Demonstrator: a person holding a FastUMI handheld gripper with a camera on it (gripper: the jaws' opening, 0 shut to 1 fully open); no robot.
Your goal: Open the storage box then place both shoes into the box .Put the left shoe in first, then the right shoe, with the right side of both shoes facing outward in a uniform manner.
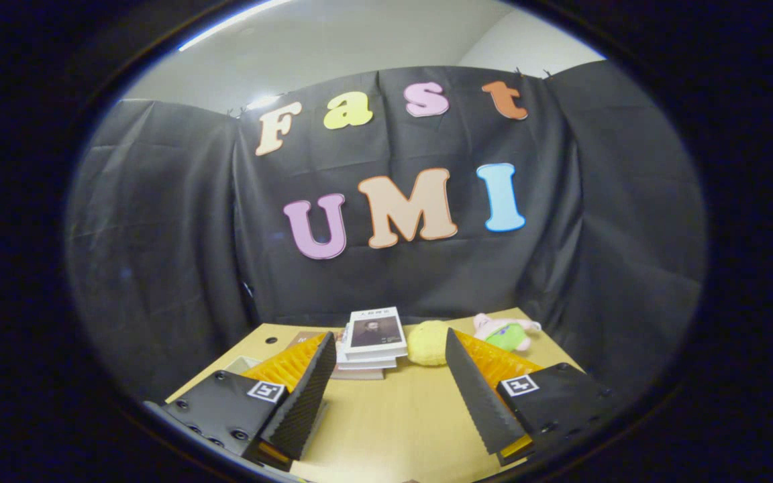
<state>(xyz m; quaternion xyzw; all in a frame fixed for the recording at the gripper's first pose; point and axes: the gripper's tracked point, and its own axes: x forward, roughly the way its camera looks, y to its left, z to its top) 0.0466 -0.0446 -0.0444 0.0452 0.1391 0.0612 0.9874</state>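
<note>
Gripper (390, 376) held level above the near part of the tabletop (393, 416), pointing toward the far edge and the black cloth wall (427, 268). Jaws wide apart, nothing between them, both fingers off the wood and touching nothing. Left finger (306, 396) leans inward at the tip, right finger (477, 396) mirrors it. Square marker tags sit on both finger mounts.

Between the fingers: bare light wood, open from the near edge up to the things at the far side.

Stack of books (373, 339) just beyond the left fingertip, near the far edge, top cover showing a portrait; stack slightly fanned, lower books poking out to the left behind the left finger. Yellow fuzzy ball (428, 343) just right of the books, close to the right fingertip, resting on the tabletop. Pink and green plush toy (504, 332) lies toward the far right corner, partly hidden behind the right finger. Small dark hole in the tabletop near the far left corner.

Pale flat thing at the left edge behind the left finger, mostly hidden; cannot tell what it is. Storage box and shoes: cannot tell where they are from this view.

Cloth wall hangs right behind the far edge and wraps both sides, so room ends tight at the far, left and right edges. White ceiling above the cloth.
</note>
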